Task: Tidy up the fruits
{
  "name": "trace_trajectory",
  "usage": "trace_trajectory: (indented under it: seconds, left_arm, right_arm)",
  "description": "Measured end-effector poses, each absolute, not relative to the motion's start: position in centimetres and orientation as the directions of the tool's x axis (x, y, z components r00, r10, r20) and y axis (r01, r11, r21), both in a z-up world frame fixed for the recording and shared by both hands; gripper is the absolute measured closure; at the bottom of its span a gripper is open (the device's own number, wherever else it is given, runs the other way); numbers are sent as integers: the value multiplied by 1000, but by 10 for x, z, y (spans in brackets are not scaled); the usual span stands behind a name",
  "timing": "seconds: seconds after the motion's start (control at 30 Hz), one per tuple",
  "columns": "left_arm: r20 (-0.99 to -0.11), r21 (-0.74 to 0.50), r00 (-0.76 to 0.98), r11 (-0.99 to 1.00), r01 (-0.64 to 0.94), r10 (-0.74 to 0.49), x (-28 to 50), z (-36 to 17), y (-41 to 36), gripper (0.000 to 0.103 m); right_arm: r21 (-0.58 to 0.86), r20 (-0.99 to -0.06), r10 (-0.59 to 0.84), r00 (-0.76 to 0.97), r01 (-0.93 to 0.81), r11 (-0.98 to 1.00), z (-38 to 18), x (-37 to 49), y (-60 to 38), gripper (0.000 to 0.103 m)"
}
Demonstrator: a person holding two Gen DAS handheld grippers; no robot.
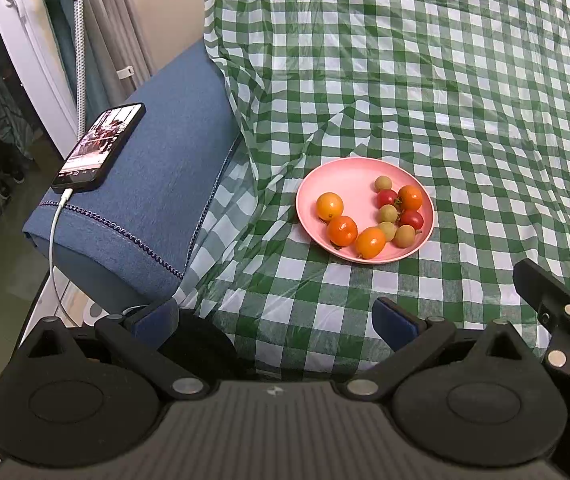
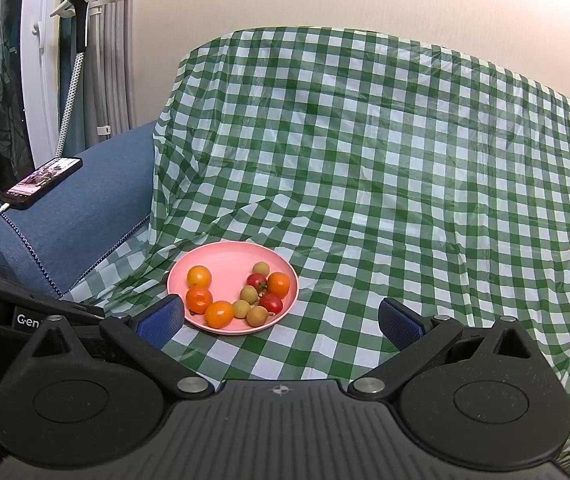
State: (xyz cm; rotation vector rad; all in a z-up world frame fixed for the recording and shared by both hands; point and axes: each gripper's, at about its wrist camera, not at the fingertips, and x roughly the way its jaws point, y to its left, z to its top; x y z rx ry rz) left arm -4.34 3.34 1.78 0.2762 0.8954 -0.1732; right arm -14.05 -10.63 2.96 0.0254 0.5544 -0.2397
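A pink plate (image 1: 349, 176) (image 2: 225, 258) rests on the green-checked cloth. It holds several orange fruits (image 1: 329, 206) (image 2: 199, 276), two red tomatoes (image 1: 387, 198) (image 2: 256, 280) and several small yellow-green fruits (image 1: 383, 183) (image 2: 261, 268). My left gripper (image 1: 275, 318) hovers open in front of the plate, nothing between its blue pads. My right gripper (image 2: 281, 318) is also open and empty, just short of the plate's near rim. The right gripper's body shows at the right edge of the left wrist view.
The green-checked cloth (image 1: 465, 100) (image 2: 405, 160) drapes over a sofa seat and back. A blue armrest (image 1: 157, 184) (image 2: 77, 216) stands left, carrying a phone (image 1: 99, 148) (image 2: 41, 180) on a white cable. A garment steamer and curtains lie beyond.
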Motion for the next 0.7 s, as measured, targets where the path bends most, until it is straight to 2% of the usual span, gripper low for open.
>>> trace_trajectory:
  seconds: [0.7]
  left_arm:
    - [-789,166,614,950,265,-33,-44,16,33,0]
  right_arm:
    - [-36,-527,-216,822,232,972,27,-141,-105,1]
